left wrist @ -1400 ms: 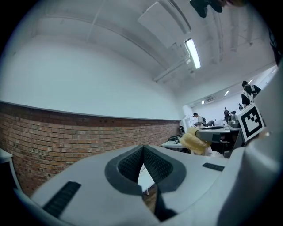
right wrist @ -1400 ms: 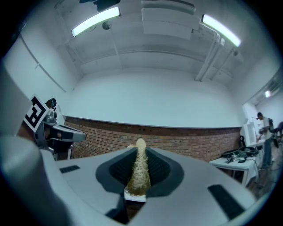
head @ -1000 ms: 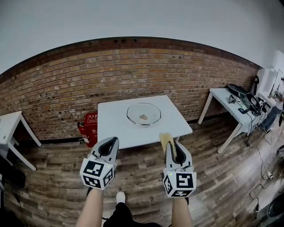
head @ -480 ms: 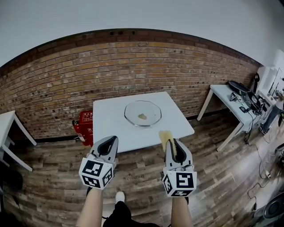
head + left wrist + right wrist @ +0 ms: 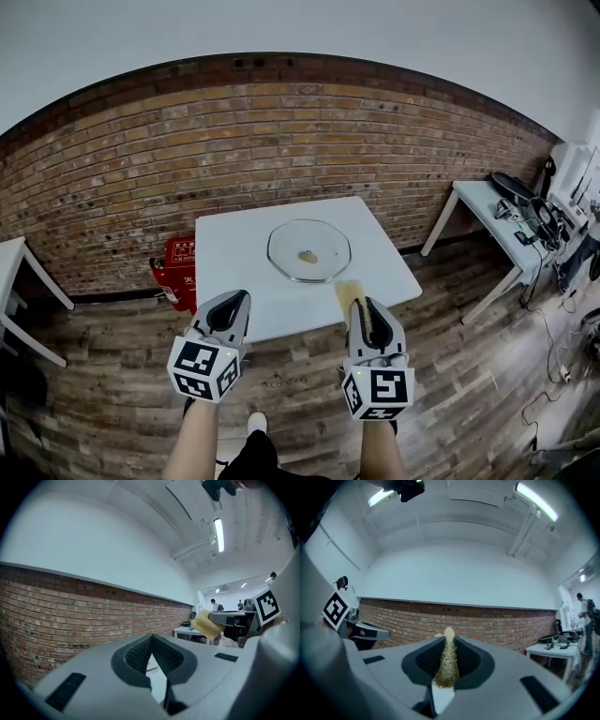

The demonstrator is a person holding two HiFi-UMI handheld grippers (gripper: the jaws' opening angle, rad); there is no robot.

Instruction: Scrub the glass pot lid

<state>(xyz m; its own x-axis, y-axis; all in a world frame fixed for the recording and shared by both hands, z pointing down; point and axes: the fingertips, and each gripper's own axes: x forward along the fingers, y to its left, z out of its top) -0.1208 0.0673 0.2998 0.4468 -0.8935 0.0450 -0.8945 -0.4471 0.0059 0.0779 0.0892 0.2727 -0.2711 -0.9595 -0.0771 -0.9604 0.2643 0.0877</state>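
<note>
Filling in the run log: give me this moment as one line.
stage: before scrubbing | left gripper: shut, empty | right gripper: shut on sponge | glass lid: on white table, untouched

A brick wall, white above, backs a plank floor; one white table stands centre, another table far right.

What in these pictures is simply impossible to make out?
- Head view: the brown spot at the middle of the glass lid is too small to tell a knob from dirt.
- Right gripper view: the lid is hidden behind the right hand-held gripper and the sponge it clamps.
- Head view: the clutter on the side table is too small to identify and is cut off by the right edge.
</note>
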